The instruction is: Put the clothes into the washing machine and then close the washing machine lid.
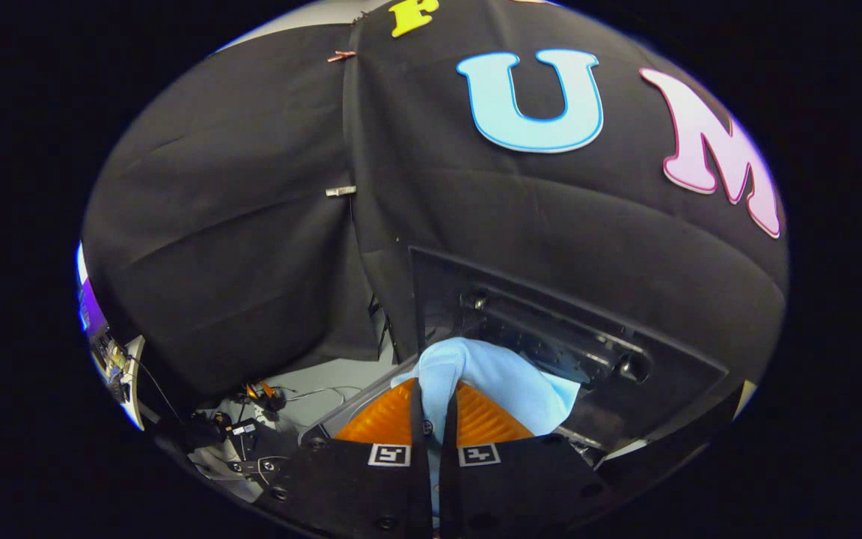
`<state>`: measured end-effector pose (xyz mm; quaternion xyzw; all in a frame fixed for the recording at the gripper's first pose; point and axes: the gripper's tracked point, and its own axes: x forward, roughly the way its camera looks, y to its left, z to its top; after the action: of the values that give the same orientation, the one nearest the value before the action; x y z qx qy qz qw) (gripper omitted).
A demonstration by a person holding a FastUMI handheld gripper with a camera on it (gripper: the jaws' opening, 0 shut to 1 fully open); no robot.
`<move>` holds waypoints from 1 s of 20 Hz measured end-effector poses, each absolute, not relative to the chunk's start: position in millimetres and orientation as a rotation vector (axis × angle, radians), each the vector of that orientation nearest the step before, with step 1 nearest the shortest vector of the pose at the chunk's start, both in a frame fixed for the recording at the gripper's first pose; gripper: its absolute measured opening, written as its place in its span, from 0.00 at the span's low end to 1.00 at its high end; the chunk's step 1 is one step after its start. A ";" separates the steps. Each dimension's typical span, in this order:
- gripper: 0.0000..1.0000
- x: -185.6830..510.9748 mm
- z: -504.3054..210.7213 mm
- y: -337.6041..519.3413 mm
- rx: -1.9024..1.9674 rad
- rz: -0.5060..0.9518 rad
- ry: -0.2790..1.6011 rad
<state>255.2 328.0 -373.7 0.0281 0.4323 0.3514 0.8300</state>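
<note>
My gripper (435, 400) is shut on a light blue garment (498, 378), which bulges up out of the fingers and drapes ahead and to the right of them. Just beyond the cloth stands the washing machine's raised dark lid (551, 329), tilted, with its hinge hardware showing on the underside. The machine's pale rim (360, 400) runs just left of the fingers. The drum opening is hidden behind the fingers and the cloth.
Black booth cloth hangs behind the lid, pinned by small clips (340, 192). Down to the left of the fingers lie cables and small devices (240, 430) on a pale floor, with a lit screen (94, 322) further left.
</note>
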 end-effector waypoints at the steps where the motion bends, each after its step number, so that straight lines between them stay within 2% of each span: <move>1: 0.09 252.0 -383.2 328.9 0.049 0.756 0.940; 5: 0.09 241.3 -410.2 323.2 0.024 0.755 1.025; 10: 0.17 241.4 -415.3 321.8 0.071 0.730 1.076; 16: 0.78 243.9 -380.4 338.9 0.083 0.828 0.922; 20: 1.00 258.6 -349.7 343.4 0.130 0.836 0.804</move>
<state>258.6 343.4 -349.7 0.0612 0.3797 0.3946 0.8345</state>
